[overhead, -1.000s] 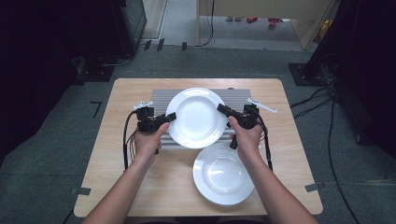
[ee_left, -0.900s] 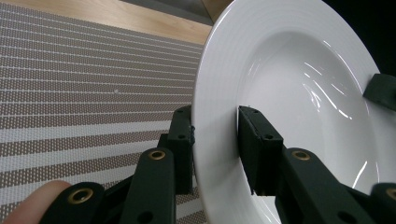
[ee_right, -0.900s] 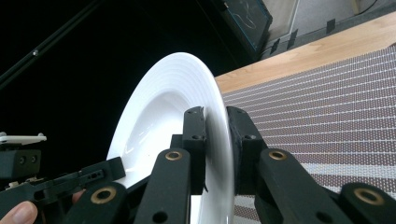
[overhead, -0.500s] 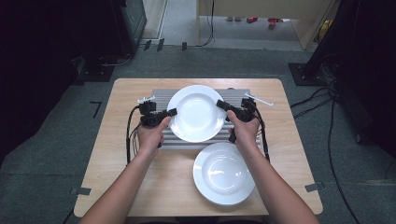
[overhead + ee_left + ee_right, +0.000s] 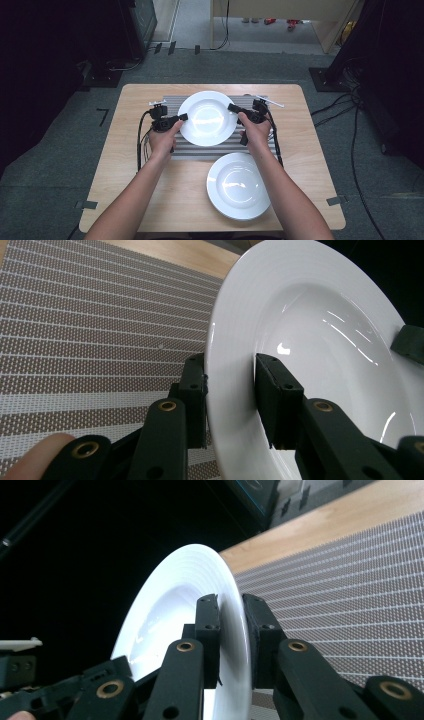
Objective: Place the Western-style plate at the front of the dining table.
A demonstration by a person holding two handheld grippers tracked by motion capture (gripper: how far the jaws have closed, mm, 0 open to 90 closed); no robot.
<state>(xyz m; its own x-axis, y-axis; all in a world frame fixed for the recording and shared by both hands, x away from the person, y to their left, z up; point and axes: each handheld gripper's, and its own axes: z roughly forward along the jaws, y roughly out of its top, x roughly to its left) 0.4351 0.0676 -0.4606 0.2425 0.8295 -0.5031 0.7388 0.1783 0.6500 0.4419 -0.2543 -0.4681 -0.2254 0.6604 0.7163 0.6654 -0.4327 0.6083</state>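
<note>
Wooden table (image 5: 125,200) nearest me carries a second plate (image 5: 239,186), lying flat by my right forearm. Beyond it, over the grey mat (image 5: 200,151), I hold a white plate (image 5: 207,118) by opposite rims: left gripper (image 5: 181,118) and right gripper (image 5: 233,108) both clamp it. Gripper views add each rim pinched between pads (image 5: 272,390) (image 5: 207,625), plate tilted.
</note>
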